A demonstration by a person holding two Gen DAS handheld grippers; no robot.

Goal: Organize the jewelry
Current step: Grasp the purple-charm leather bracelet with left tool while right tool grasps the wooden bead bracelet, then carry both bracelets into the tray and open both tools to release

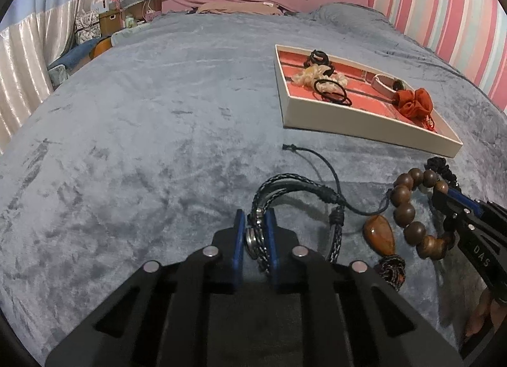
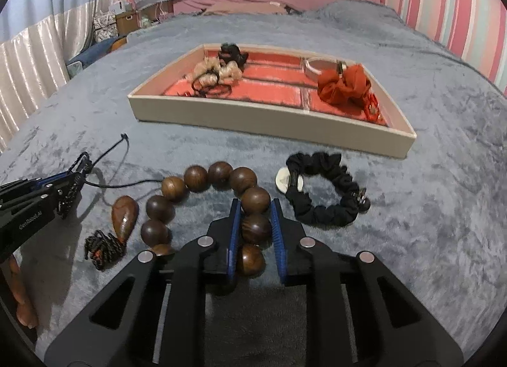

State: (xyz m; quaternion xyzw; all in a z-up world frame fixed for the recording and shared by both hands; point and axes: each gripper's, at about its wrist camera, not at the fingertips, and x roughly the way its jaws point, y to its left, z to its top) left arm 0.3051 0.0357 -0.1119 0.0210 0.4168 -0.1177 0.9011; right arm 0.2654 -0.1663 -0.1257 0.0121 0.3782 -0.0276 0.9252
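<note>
left gripper [image 1: 254,234] clamped on braided black bracelet [image 1: 294,188], lower centre of the left wrist view. right gripper [image 2: 253,227] clamped on wooden bead bracelet [image 2: 218,177], lower centre of the right wrist view. black scrunchie [image 2: 323,189] just right of beads. tray [image 2: 221,119] above, on grey blanket [image 1: 142,113].

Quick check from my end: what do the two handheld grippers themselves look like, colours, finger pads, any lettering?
Both are matte black angular frames with cut-out slots and round silver fasteners on top. The left gripper and the right gripper each carry two flat blue finger pads, ribbed on the inner faces. White lettering runs along the side bodies: "DAS" on the right one, "GenRobot.AI" on the left. No cables or sleeves show.
</note>
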